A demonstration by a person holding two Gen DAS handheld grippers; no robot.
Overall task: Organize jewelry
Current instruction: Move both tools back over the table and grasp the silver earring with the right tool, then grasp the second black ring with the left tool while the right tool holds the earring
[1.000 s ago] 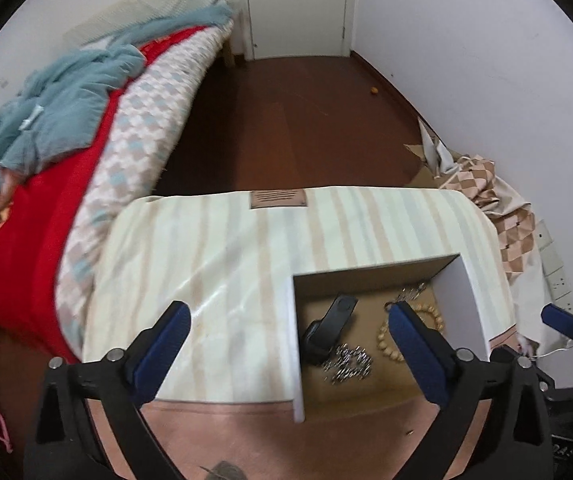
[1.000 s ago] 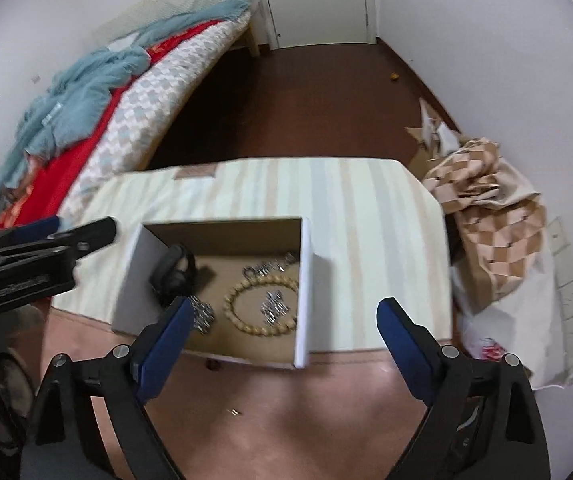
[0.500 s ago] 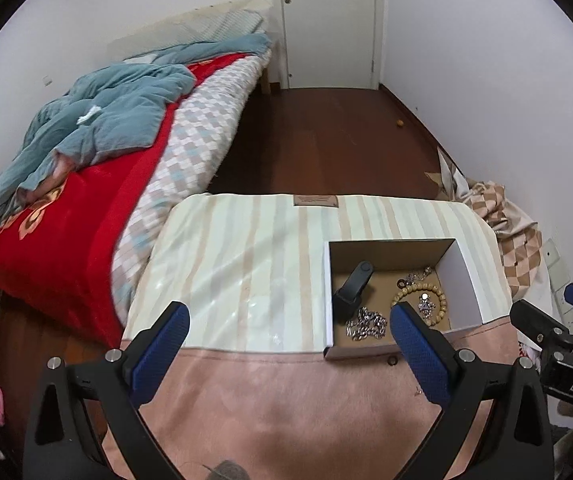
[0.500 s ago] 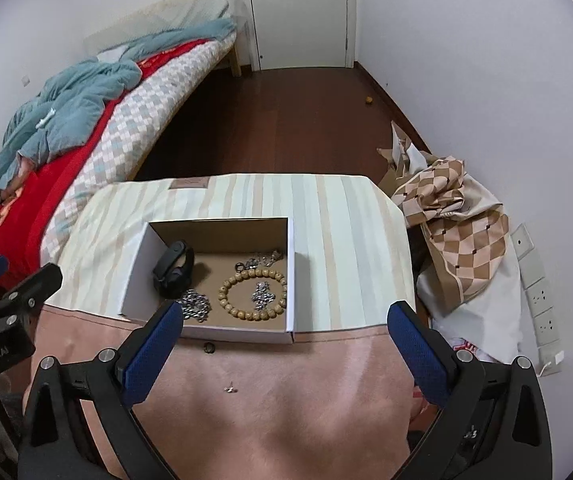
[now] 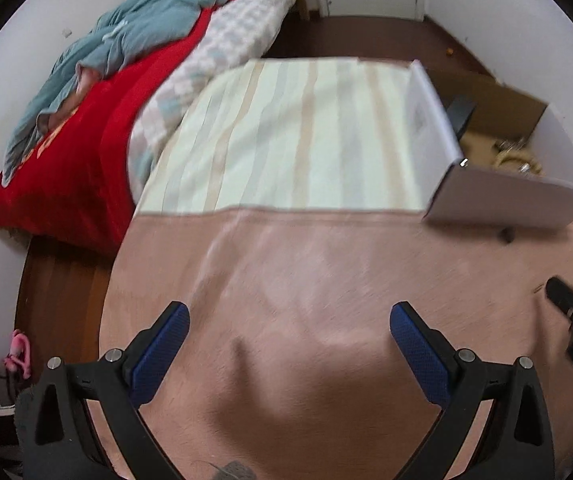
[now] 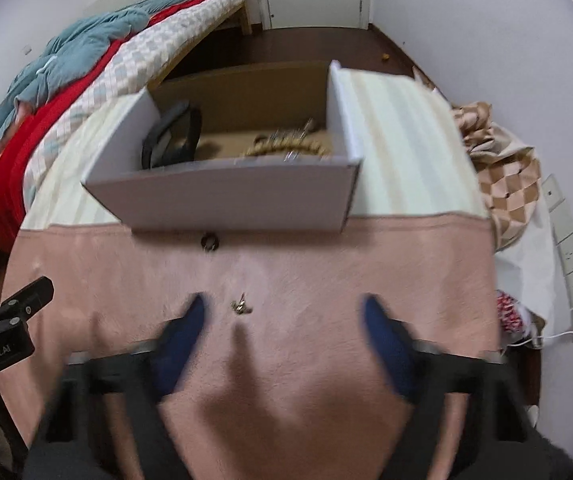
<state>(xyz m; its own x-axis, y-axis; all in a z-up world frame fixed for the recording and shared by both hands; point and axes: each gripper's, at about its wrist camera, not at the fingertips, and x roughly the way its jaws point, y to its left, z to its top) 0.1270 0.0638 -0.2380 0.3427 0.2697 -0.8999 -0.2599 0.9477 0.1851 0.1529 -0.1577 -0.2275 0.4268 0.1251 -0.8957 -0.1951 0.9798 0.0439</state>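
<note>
On a pink suede-like cloth [image 6: 326,280], a white cardboard box [image 6: 222,196] holds beads and chains. The right gripper [image 6: 282,312], jaws just narrowed but apart and empty, nears a tiny gold earring [image 6: 240,307]; next, straddle it. The left gripper [image 5: 288,320] gapes empty.
</note>
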